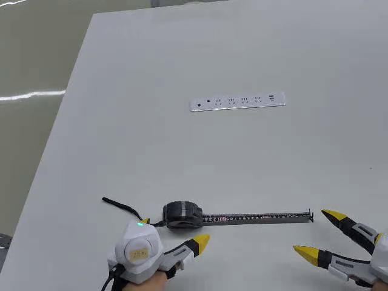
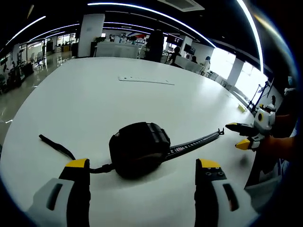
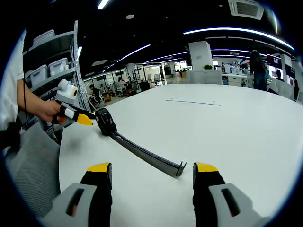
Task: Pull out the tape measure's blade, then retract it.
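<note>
Tape measure (image 1: 182,214): the black case lies on the white worktop (image 1: 212,151), close in front of me, with its blade (image 1: 260,217) extended flat along the surface toward my right and ending in a small hook (image 1: 310,215). A dark wrist strap (image 1: 121,207) trails from the case to my left. My left claw (image 1: 174,231) is open, its yellow-tipped jaws spread to either side of the case on my near side; I cannot confirm contact, and nothing is gripped. My right claw (image 1: 316,231) is likewise open and holds nothing, standing near the hooked end of the blade but apart from it. A white power strip (image 1: 237,101) lies farther back on the worktop, well apart from the tape measure.
</note>
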Available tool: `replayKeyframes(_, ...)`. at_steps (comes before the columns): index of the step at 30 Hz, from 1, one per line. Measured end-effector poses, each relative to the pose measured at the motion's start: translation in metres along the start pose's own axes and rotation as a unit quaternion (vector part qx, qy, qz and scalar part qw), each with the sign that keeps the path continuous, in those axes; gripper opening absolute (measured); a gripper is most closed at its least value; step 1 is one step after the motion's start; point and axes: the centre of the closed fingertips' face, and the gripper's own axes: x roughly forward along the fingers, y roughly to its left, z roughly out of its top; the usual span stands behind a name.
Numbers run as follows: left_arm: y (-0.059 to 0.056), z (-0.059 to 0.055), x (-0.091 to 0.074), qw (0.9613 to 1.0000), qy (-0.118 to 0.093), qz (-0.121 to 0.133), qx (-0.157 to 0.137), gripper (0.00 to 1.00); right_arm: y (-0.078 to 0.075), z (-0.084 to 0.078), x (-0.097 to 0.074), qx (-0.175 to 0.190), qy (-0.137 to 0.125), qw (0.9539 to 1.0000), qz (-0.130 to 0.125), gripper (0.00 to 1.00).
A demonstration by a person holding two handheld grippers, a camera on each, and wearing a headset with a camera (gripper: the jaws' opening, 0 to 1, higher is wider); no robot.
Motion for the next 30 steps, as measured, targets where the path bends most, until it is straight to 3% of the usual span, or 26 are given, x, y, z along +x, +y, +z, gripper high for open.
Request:
replayKeyframes(18, -0.002, -0.002, 0.016, 0.9992, 0.011, 0.017, -0.035, 0.91, -0.007, -0.001, 0.01, -0.017, 0.013, 0.9996, 0.019, 0.69)
replayKeyframes(30, 0.0, -0.003, 0.028, 0.9975, 0.018, 0.031, -0.061, 0.9, -0.019, -0.005, 0.018, -0.017, 0.025, 0.9989, 0.037, 0.62)
